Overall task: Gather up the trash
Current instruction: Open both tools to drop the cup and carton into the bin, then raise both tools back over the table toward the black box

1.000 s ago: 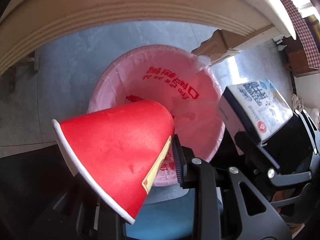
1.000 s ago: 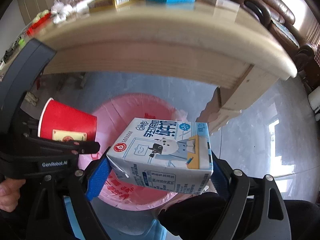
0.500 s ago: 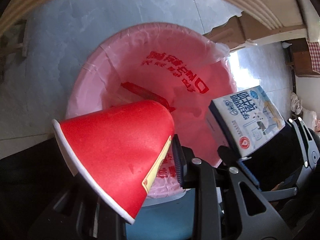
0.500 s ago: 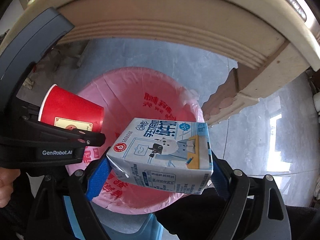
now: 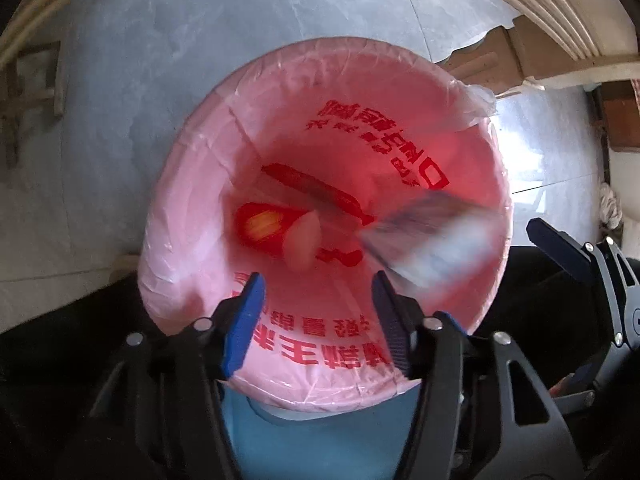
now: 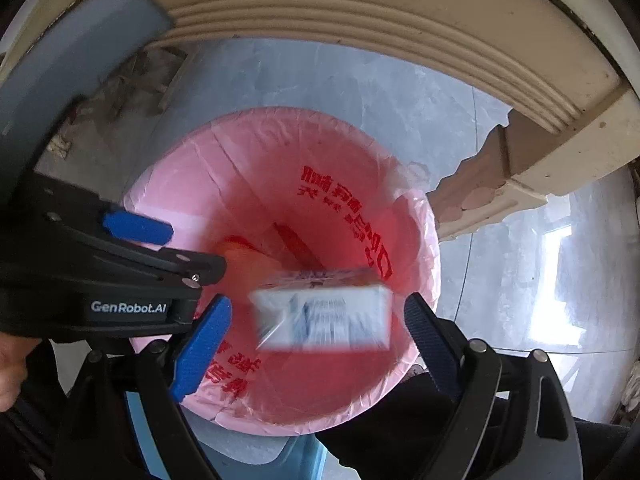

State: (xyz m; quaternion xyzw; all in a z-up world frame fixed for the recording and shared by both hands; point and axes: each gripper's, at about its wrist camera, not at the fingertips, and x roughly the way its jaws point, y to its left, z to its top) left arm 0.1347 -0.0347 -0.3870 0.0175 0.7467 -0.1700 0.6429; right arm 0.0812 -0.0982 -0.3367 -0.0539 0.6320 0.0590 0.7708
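Observation:
A bin lined with a pink bag [image 5: 180, 184] [image 6: 168, 184] lies straight below both grippers. My left gripper [image 5: 316, 284] hangs over it with its jaws opening and nothing between them. The red paper cup [image 5: 268, 224] [image 6: 240, 256] lies on its side deep in the bag. The blue-and-white milk carton [image 6: 324, 316] [image 5: 432, 240] is blurred, falling free into the bag, apart from both pads of my right gripper [image 6: 318, 304], which stands open. A flat red wrapper [image 5: 316, 192] lies at the bag's bottom.
A cream table edge [image 6: 400, 24] curves over the bin, with a carved leg [image 6: 492, 184] at the right. Grey tiled floor [image 5: 160, 60] surrounds the bin. The bin's blue body [image 5: 320, 440] shows below the rim. A hand [image 6: 8, 368] holds the left gripper.
Both grippers sank toward the bin. The left gripper opened and let go of the red cup, now inside the bag. The right gripper released the carton, which is dropping in.

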